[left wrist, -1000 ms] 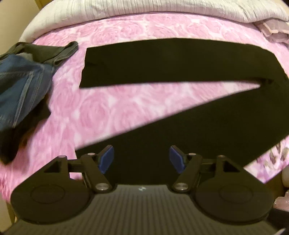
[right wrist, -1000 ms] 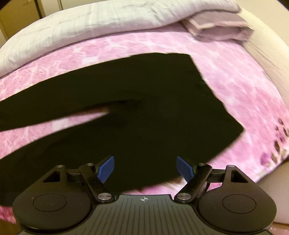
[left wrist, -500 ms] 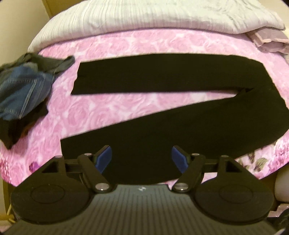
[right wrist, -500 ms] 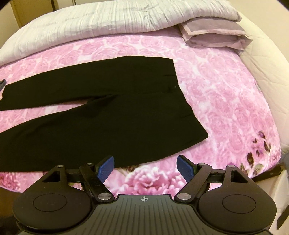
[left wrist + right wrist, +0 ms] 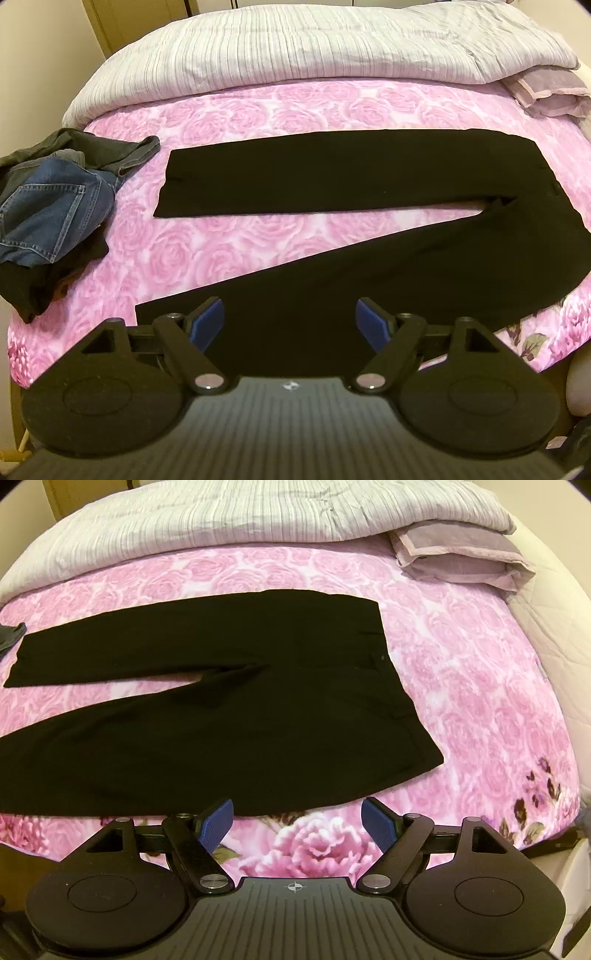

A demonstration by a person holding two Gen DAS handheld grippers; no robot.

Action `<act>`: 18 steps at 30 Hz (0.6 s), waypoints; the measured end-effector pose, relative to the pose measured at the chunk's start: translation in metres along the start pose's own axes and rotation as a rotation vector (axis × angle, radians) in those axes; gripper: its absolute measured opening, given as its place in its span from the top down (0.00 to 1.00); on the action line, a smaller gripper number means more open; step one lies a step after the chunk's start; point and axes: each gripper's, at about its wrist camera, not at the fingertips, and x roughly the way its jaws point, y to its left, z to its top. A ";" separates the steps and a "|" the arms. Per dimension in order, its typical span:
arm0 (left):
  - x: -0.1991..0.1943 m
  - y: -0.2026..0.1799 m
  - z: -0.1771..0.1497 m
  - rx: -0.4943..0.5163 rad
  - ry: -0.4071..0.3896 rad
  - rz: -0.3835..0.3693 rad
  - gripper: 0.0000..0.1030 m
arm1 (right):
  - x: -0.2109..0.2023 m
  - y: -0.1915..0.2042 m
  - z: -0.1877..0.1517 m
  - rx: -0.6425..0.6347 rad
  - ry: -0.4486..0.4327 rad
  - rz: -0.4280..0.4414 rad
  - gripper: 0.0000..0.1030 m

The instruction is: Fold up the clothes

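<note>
Black trousers (image 5: 351, 173) lie flat on the pink rose bedspread (image 5: 221, 251), legs spread in a V towards the left, waistband at the right (image 5: 399, 686). My left gripper (image 5: 290, 319) hovers above the near leg close to its hem; its jaws are opening, with nothing gripped between the blue pads (image 5: 208, 319). My right gripper (image 5: 297, 819) hangs open over the bed's front edge, just below the trousers' hip (image 5: 258, 760), holding nothing.
A heap of blue jeans (image 5: 51, 210) and dark garments (image 5: 110, 151) sits at the bed's left edge. A grey-white ribbed duvet (image 5: 314, 44) is bunched along the far side, with a lilac pillow (image 5: 458, 557) at the far right. The bed's front edge is close below both grippers.
Both grippers have drawn up and back from the trousers, so the whole garment now shows lying flat. The left jaws have widened a little. The right view has rolled.
</note>
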 end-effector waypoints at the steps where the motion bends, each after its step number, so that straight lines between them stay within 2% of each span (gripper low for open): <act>1: 0.000 -0.001 0.000 0.005 -0.002 0.000 0.26 | 0.000 0.001 0.001 -0.006 -0.001 0.001 0.23; 12: -0.004 -0.005 -0.017 0.017 0.007 0.013 0.26 | 0.008 0.006 0.004 -0.050 0.009 0.026 0.23; 18: -0.010 0.008 -0.034 -0.003 0.026 0.052 0.25 | 0.013 0.031 -0.001 -0.148 0.038 0.049 0.23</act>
